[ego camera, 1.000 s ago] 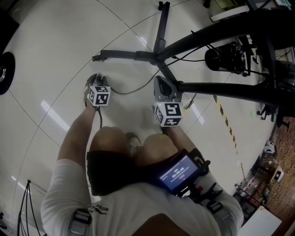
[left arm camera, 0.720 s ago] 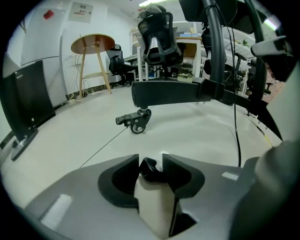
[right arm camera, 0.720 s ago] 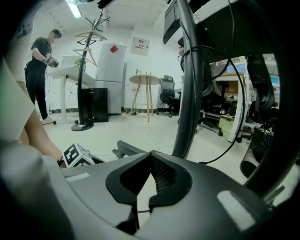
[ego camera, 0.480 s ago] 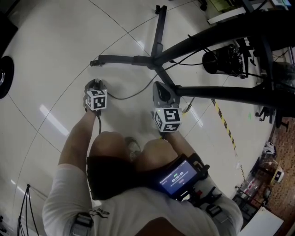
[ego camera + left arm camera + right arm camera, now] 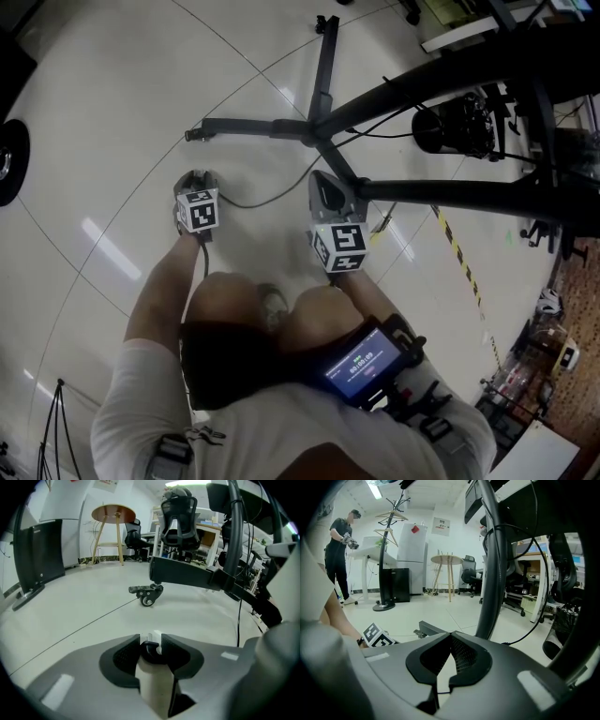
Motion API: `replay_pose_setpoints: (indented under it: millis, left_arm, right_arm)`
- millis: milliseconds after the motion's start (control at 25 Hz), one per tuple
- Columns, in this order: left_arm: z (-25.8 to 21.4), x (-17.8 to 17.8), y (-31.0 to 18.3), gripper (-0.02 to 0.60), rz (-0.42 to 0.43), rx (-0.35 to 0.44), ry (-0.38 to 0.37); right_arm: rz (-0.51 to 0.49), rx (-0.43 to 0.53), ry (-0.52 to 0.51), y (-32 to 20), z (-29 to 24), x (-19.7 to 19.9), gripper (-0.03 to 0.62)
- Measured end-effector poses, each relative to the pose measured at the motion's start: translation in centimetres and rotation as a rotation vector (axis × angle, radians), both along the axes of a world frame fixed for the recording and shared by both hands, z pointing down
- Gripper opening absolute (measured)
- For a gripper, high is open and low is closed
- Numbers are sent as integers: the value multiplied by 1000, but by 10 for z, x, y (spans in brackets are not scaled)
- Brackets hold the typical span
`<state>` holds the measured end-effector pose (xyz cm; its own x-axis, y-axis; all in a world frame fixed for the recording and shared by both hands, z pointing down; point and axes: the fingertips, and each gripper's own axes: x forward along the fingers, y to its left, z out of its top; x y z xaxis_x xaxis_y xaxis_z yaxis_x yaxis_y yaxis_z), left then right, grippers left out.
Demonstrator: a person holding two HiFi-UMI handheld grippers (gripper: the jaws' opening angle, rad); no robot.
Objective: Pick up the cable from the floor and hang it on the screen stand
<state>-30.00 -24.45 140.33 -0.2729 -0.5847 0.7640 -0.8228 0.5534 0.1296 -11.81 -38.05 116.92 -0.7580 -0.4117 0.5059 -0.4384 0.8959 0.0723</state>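
1. Grabbing the cable (image 5: 248, 203) looks like the step in hand. The left gripper (image 5: 192, 180) is down at the floor (image 5: 141, 112), near-left of the screen stand (image 5: 272, 127), with the cable's end sitting between its jaws.
2. Those jaws have just been opening a bit. From the left gripper view, the black end with its white tip looks wedged against both pads, so it's grasped, but only right at the tips. I'd squeeze firmer and get it deeper in before lifting, or it'll likely slip out.
3. The rest of the cable lies slack on the floor, curving right and far toward the stand's base. Lift slowly and watch that it doesn't snag under a leg.
4. The right gripper (image 5: 323, 187) is clenched tight with nothing in it, hovering just near the stand's base, to the right of the cable. I'd open it up and use it to gather the slack partway along.
5. Once both ends are up, drape the loop over a stand arm rather than balancing the plug there.
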Motion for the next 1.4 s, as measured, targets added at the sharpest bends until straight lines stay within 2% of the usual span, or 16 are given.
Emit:
replay_pose_setpoints:
  millis: [120, 200, 480, 680, 960, 1200, 1400]
  left_arm:
    - [-1, -2, 1, 123, 1, -3, 17]
    - [-10, -4, 0, 109, 10, 23, 12]
    - [-81, -24, -3, 109, 59, 136, -73]
    - [-151, -65, 15, 109, 37, 158, -151]
    - [-313, -102, 41, 109, -14, 198, -233]
    - [-489, -109, 40, 107, -7, 264, -295]
    - [-647, -104, 34, 107, 18, 329, -340]
  right_arm:
    - [2, 1, -3, 0, -1, -1, 14]
    - [1, 1, -8, 1, -3, -2, 14]
    - [-14, -8, -46, 9, -19, -21, 14]
    - [-40, -54, -84, 23, -46, -52, 14]
    - [-92, -90, -84, 40, -156, -74, 14]
    - [-106, -58, -108, 37, -298, -80, 14]
    - [-97, -35, -135, 36, -425, -69, 14]
